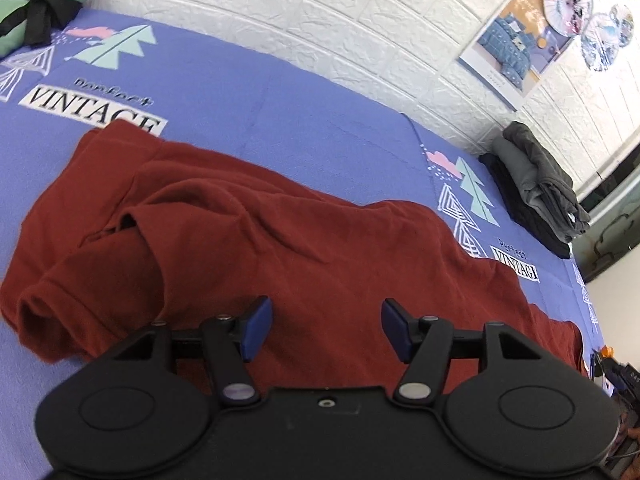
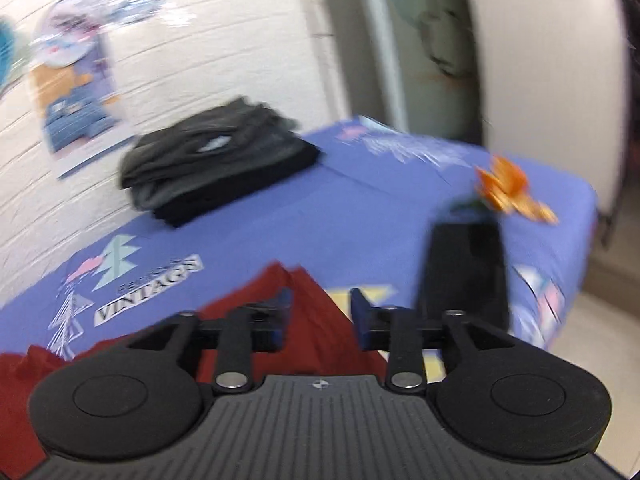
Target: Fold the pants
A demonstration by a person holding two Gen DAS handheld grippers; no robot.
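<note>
One pair of rust-red pants [image 1: 248, 232], soft and rumpled, lies across the purple printed bedsheet [image 1: 280, 92]. The left gripper [image 1: 326, 330] hovers over it, jaws wide and empty. The blurred right view alone shows the right gripper [image 2: 320, 316], jaws spread, and perhaps a black phone [image 2: 464, 272] near folded dark clothes [image 2: 216, 164].

Readable text appears only on the blue printed bedsheet [image 1: 280, 112]. In the left wrist view, a white label [image 1: 94, 110] beside the tree motifs reads "VINTAGE" in black capitals, its lower corner covered by the red pants [image 1: 280, 240]; above it stands a script word resembling "Perfect". A second identical label [image 1: 516, 266] lies near the sheet's far edge. In the right wrist view, one label [image 2: 148, 296] reads "VINTAGE"; the script above is blurred. The wall poster [image 1: 516, 46] bears illegible small print.
</note>
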